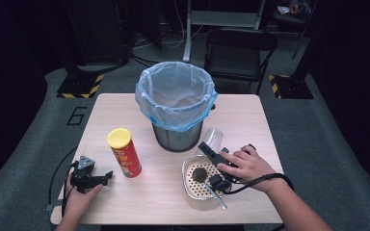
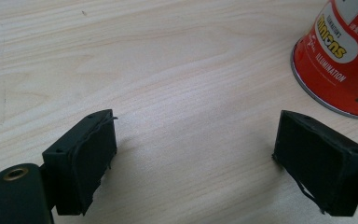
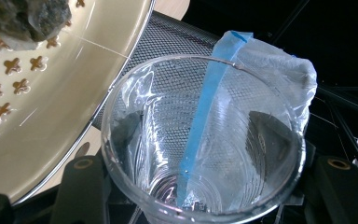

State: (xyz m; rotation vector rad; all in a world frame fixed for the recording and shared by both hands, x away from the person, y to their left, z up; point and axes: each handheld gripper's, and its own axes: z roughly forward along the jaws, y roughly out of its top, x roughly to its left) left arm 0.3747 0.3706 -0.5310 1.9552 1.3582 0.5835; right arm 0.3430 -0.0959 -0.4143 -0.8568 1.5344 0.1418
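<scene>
Two grippers out: the right gripper (image 1: 211, 155) clamps the clear plastic cup (image 3: 200, 140), just right of the lined mesh bin (image 1: 176, 103), not yet binned. The left gripper (image 1: 107, 176) rests near-left, jaws released, beside the chip can (image 1: 124, 152).

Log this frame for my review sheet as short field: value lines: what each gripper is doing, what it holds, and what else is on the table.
left gripper: open, resting on the table, nothing between its jaws
right gripper: closed on a clear plastic cup
cup position: between the bin and the bowl, tilted
chip can: upright, red with yellow lid, beside the left gripper
bin: mesh, blue bag liner, middle of table
bowl: holds a dark lump and a spoon
</scene>
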